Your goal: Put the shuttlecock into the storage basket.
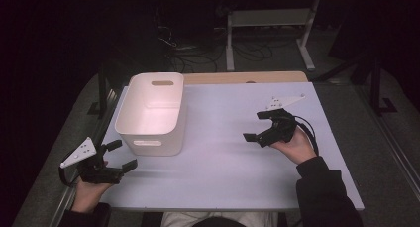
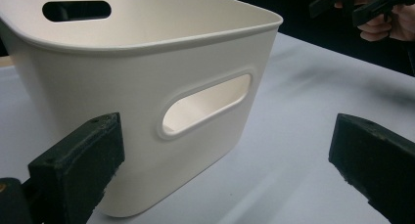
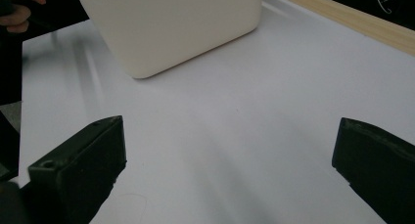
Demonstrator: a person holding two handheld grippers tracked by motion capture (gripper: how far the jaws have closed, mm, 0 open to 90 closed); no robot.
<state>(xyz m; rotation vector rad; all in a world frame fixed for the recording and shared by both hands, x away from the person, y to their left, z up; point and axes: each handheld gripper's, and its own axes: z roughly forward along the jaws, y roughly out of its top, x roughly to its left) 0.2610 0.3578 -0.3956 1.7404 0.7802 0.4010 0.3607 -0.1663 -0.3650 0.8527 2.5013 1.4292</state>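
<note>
Two grippers: both spread wide, holding nothing.
Bin (image 1: 153,113): white, empty, on the surface's (image 1: 233,152) left half, long axis running away from the person.
Left gripper (image 1: 118,155): just beside the bin's near handle slot (image 2: 205,105), clearly the nearer one.
Right gripper (image 1: 257,126): well apart, pointing toward the bin.
Between: bare surface, nothing blocking.

We see white bin (image 1: 153,113) upright, far left | white table (image 1: 233,152) under it | metal stand (image 1: 270,19) behind on floor

Bin (image 1: 153,113) on table (image 1: 223,162) (left half)
</note>
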